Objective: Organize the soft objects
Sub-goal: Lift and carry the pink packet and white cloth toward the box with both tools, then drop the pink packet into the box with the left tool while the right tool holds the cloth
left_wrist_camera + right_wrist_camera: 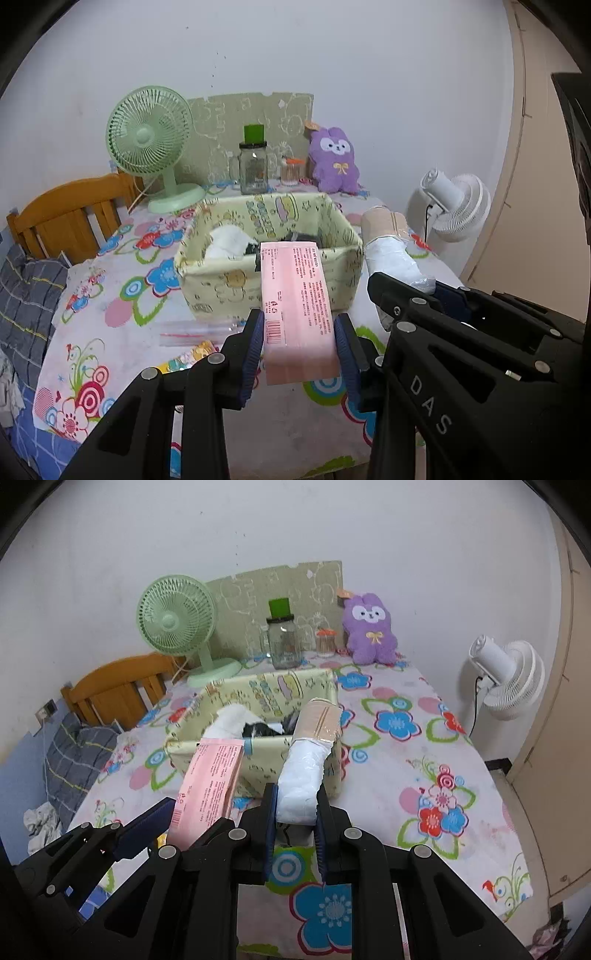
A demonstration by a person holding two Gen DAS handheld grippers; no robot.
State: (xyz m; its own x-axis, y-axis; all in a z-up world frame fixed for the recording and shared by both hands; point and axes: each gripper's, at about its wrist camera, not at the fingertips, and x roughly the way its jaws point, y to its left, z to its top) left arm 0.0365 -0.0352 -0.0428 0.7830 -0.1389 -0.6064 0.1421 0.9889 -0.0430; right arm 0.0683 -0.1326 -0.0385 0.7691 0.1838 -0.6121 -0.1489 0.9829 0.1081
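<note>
My left gripper (300, 332) is shut on a pink soft pack (293, 295) and holds it above the table, just in front of the yellow fabric box (221, 280). My right gripper (295, 812) is shut on a white and beige wrapped soft bundle (306, 771), held over the box's near right corner (332, 775). The box holds a white cloth (227, 240) and dark items. The pink pack also shows in the right wrist view (207, 786), as does the right gripper in the left wrist view (424, 314).
A green fan (147, 136), a glass jar (253, 166), a small cup (291, 171) and a purple plush (334, 162) stand along the back wall. A white fan (513, 672) stands right of the table. A wooden chair (70, 218) is at left. Clear plastic bags (195, 332) lie on the flowered tablecloth.
</note>
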